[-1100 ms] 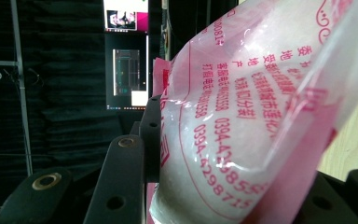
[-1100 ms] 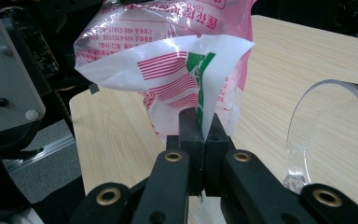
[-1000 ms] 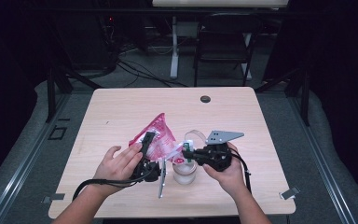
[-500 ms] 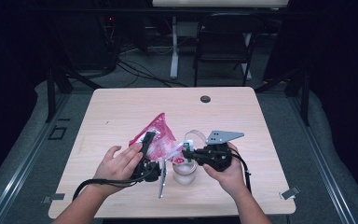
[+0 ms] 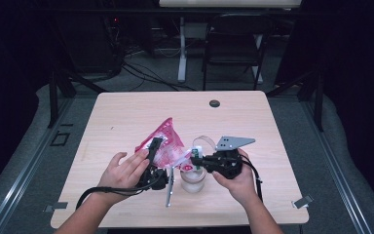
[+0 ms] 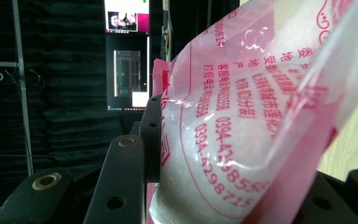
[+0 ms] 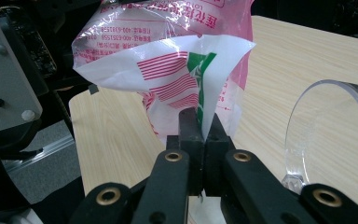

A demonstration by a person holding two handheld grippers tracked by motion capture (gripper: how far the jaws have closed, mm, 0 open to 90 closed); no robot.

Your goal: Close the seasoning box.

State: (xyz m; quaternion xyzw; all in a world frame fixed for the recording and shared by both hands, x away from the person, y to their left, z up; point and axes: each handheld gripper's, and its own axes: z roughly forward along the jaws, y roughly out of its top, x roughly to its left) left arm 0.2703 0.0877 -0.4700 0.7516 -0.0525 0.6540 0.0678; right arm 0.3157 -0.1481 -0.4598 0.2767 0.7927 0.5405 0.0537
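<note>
Nothing moved, both tools (image 5: 157, 146) (image 5: 195, 157) grip bag (image 5: 168, 141)

change: none seen | bag (image 5: 168, 144): same place | hands: same pose

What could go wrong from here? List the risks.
1. The right gripper pinches only a thin corner of the bag; the film may slip or tear.
2. The left gripper holds the full bag tilted above the glass; a sudden opening could spill white grains onto the table.
3. The glass stands close under both grippers and could be knocked.
</note>
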